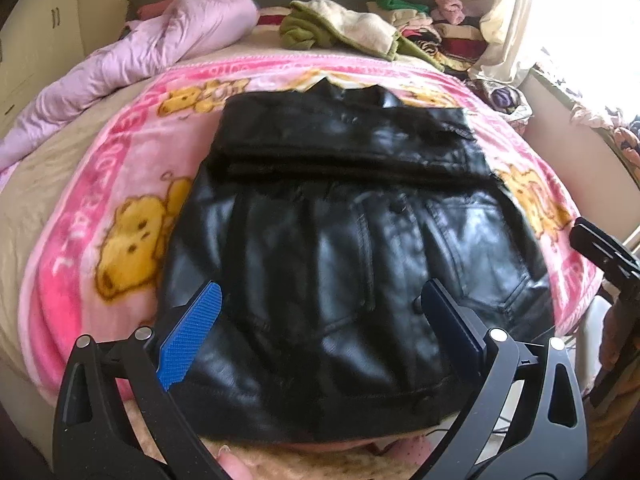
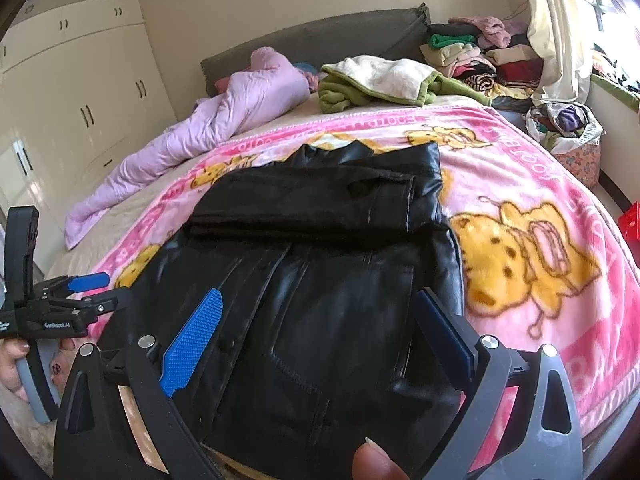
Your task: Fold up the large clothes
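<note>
A black leather jacket [image 1: 344,240] lies flat on the pink cartoon blanket [image 1: 120,208], its sleeves folded across the upper part in a band. My left gripper [image 1: 320,304] is open above the jacket's near hem, blue pads wide apart, holding nothing. In the right wrist view the same jacket [image 2: 320,272] fills the middle, and my right gripper [image 2: 320,312] is open over its lower right part, nothing between the fingers. The left gripper [image 2: 86,284] shows at the left edge there, held by a hand. The right tool's black body [image 1: 604,256] pokes in at the right of the left wrist view.
A lilac quilt [image 2: 208,120] lies bunched on the bed's left. A green and cream blanket [image 2: 384,80] and several stacked folded clothes [image 2: 476,52] sit by the headboard. A basket of clothes [image 2: 568,132] stands on the floor at right. Wardrobe doors [image 2: 80,100] line the left wall.
</note>
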Demonstrator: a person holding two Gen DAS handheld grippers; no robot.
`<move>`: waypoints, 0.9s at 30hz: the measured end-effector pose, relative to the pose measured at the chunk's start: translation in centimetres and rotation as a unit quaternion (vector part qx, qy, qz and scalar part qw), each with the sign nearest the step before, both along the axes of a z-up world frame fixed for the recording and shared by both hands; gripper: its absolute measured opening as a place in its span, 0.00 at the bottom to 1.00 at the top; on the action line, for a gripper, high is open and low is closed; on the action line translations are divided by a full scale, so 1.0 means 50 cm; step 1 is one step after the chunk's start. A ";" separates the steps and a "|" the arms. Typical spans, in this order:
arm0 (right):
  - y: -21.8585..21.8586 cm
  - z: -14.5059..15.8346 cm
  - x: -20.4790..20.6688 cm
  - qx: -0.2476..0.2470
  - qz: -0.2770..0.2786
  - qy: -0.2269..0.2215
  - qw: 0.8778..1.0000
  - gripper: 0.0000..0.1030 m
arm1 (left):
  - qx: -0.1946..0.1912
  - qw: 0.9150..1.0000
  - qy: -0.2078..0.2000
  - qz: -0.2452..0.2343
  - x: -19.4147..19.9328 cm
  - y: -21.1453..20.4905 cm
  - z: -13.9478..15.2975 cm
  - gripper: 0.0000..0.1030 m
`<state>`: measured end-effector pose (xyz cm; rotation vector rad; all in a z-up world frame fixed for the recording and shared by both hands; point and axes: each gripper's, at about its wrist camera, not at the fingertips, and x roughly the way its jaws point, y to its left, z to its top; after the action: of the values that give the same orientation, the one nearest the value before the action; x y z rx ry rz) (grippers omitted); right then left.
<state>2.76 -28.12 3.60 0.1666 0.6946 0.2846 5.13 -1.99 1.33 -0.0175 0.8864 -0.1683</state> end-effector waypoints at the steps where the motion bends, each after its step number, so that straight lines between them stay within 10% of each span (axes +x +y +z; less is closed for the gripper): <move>1: 0.002 -0.004 -0.003 -0.003 0.001 0.003 1.000 0.93 | 0.001 1.000 0.002 0.004 -0.004 0.007 -0.005 0.91; 27: 0.003 -0.094 -0.051 -0.060 0.006 0.076 0.995 0.93 | 0.003 0.998 0.034 0.050 -0.052 0.147 -0.080 0.91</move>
<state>0.20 -27.97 -1.10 0.0702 0.8619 0.2419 2.53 5.34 -2.67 -0.0622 0.9519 -0.0726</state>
